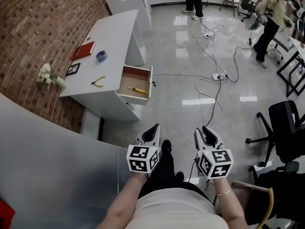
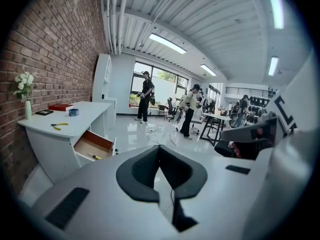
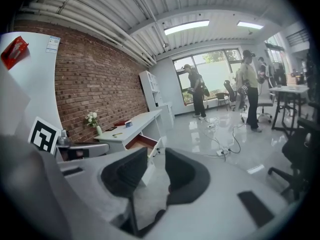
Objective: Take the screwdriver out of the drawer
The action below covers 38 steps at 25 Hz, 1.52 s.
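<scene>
A yellow-handled screwdriver [image 1: 137, 90] lies in the open wooden drawer [image 1: 127, 78] of a white desk [image 1: 114, 37], well ahead of me across the floor. The left gripper view shows the same screwdriver [image 2: 94, 156] in the drawer [image 2: 96, 143]. Both grippers hang low in front of the person's body, far short of the desk. My left gripper [image 1: 153, 127] [image 2: 159, 148] has its pads meeting at the tip, nothing between them. My right gripper [image 1: 203, 130] [image 3: 156, 151] stands open with a clear gap and holds nothing. Past its jaws I see the drawer [image 3: 142, 142].
On the desk lie a red book [image 1: 83, 50], a blue tape roll [image 1: 101, 56], yellow pliers [image 1: 98, 81], a small frame [image 1: 73, 69] and flowers [image 1: 47, 75]. Cables [image 1: 209, 61] and a power strip [image 1: 220, 75] cross the floor. A black office chair [image 1: 283, 128] stands right; people stand at the back.
</scene>
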{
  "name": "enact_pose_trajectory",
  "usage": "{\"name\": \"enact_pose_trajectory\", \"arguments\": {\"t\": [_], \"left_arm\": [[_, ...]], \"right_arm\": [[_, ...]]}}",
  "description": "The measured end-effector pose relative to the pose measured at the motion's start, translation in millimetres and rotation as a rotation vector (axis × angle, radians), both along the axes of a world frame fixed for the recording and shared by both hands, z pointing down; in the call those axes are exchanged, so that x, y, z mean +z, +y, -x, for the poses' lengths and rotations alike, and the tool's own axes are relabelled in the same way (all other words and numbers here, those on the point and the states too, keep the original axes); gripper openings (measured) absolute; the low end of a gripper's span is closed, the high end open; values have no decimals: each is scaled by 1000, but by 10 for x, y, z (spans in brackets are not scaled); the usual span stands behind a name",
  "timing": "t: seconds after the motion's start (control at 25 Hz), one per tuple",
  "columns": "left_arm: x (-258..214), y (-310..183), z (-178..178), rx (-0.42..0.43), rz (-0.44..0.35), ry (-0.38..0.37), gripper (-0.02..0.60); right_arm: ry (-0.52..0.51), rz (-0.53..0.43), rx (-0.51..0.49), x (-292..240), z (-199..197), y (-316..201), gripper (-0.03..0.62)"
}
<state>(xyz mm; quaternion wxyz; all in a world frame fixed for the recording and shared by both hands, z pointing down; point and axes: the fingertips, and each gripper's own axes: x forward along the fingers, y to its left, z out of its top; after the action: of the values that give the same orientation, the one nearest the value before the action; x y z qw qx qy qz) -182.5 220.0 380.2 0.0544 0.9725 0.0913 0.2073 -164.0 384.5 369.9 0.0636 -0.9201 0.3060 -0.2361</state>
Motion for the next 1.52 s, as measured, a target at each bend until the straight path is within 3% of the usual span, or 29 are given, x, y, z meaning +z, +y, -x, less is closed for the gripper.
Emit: {"name": "enact_pose_trajectory", "arguments": {"t": [0.28, 0.92, 1.52], "left_arm": [[150, -230, -583, 22, 24, -21, -8], [240, -1037, -2010, 42, 67, -36, -8], [355, -1494, -2604, 62, 81, -65, -8]], "right_arm": [[-31, 22, 25, 117, -535, -226, 130], [-106, 34, 36, 202, -1836, -1153, 132], [-172, 37, 41, 294, -2391, -1650, 132]]}}
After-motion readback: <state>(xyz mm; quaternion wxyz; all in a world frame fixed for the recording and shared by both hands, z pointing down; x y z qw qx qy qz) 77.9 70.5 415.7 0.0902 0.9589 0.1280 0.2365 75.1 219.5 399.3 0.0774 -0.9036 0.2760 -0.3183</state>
